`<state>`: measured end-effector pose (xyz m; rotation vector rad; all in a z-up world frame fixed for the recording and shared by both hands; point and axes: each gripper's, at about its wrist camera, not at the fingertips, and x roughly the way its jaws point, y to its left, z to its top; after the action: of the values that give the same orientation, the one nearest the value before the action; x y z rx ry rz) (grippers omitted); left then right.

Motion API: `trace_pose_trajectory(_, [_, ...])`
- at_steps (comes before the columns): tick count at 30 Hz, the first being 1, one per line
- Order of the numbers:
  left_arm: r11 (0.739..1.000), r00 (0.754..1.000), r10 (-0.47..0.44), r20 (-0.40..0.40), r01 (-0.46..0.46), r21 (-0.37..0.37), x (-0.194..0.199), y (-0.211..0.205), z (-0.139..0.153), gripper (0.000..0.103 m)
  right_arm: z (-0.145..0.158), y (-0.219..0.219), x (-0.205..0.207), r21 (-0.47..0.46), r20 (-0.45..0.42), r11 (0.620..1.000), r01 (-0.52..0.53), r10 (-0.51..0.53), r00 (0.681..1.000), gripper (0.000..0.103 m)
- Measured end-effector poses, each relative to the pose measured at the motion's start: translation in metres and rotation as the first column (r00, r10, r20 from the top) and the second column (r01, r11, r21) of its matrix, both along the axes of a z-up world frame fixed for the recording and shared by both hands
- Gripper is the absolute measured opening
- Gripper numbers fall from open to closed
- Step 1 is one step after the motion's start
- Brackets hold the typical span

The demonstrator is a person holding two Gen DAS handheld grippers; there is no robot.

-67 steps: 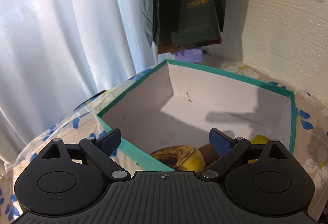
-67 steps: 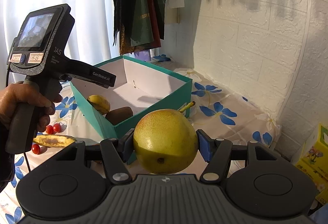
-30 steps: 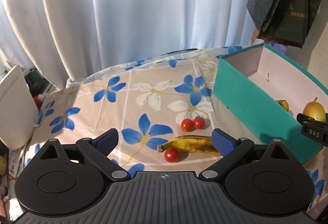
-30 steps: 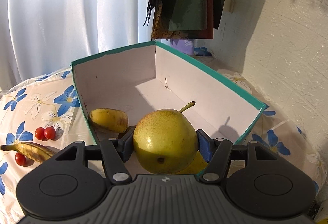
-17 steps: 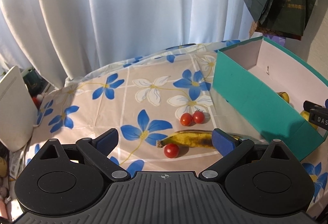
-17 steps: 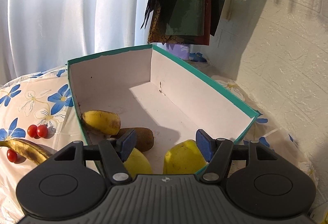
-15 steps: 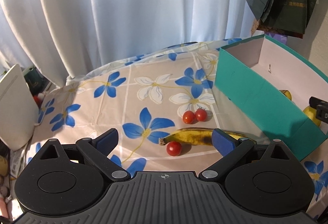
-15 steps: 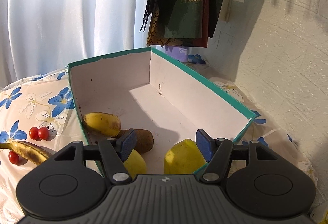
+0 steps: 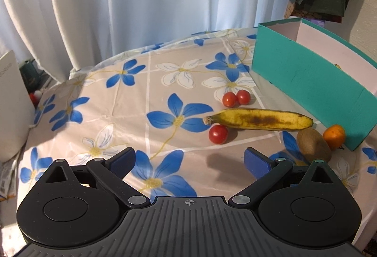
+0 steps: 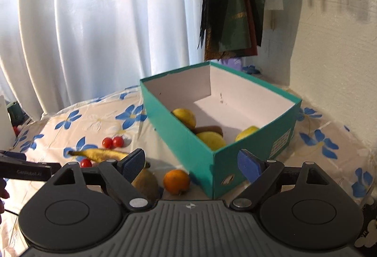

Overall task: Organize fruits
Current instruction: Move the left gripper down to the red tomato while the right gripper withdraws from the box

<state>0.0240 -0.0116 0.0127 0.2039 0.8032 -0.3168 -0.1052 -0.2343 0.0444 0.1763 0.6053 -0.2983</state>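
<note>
On the table left of the teal box (image 10: 179,137), a banana (image 9: 259,118) lay just beyond my left gripper (image 9: 189,160), jaws wide and empty for it, while my right gripper (image 10: 190,160), jaws just opened, held nothing.

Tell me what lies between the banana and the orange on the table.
A kiwi lies between the banana and the orange, clearest in the left wrist view.
</note>
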Motion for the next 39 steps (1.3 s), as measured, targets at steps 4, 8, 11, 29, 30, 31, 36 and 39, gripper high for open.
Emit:
trace_pose_trajectory(4, [1.000,0.999,-0.021,0.041,0.020,0.017,-0.002,-0.002,-0.009,0.101,-0.004,0.007,0.000,0.000,-0.022,1.000,0.000,0.000,1.000,0.086])
trace_pose_trajectory(8, [0.995,0.991,-0.090,0.096,0.086,0.047,-0.003,-0.015,-0.020,0.101,-0.002,0.014,0.000,-0.008,-0.014,1.000,0.001,-0.001,1.000,0.086])
trace_pose_trajectory(11, [0.987,0.982,-0.150,0.116,0.142,0.069,0.001,-0.029,-0.031,0.101,-0.001,0.018,0.000,-0.014,-0.021,1.000,-0.006,0.006,1.000,0.086])
trace_pose_trajectory(29, [0.984,0.983,-0.181,-0.018,0.181,0.002,0.053,-0.046,-0.066,0.054,-0.001,0.025,0.009,-0.048,-0.066,0.998,0.038,-0.041,0.997,0.086])
trace_pose_trajectory(30, [0.984,0.983,-0.180,-0.022,0.180,-0.003,0.054,-0.045,-0.066,0.052,-0.001,0.025,0.010,-0.052,-0.068,0.998,0.041,-0.044,0.997,0.086])
trace_pose_trajectory(31, [0.984,0.983,-0.181,-0.025,0.180,-0.007,0.055,-0.044,-0.066,0.050,-0.001,0.025,0.010,-0.055,-0.071,0.998,0.043,-0.047,0.996,0.086])
trace_pose_trajectory(36, [0.980,0.980,-0.197,-0.025,0.197,-0.013,0.055,-0.046,-0.066,0.041,-0.001,0.026,0.011,-0.060,-0.078,0.997,0.050,-0.055,0.995,0.086])
trace_pose_trajectory(39, [0.981,0.981,-0.194,-0.019,0.194,-0.010,0.055,-0.046,-0.066,0.037,-0.001,0.027,0.011,-0.066,-0.083,0.997,0.049,-0.054,0.995,0.086])
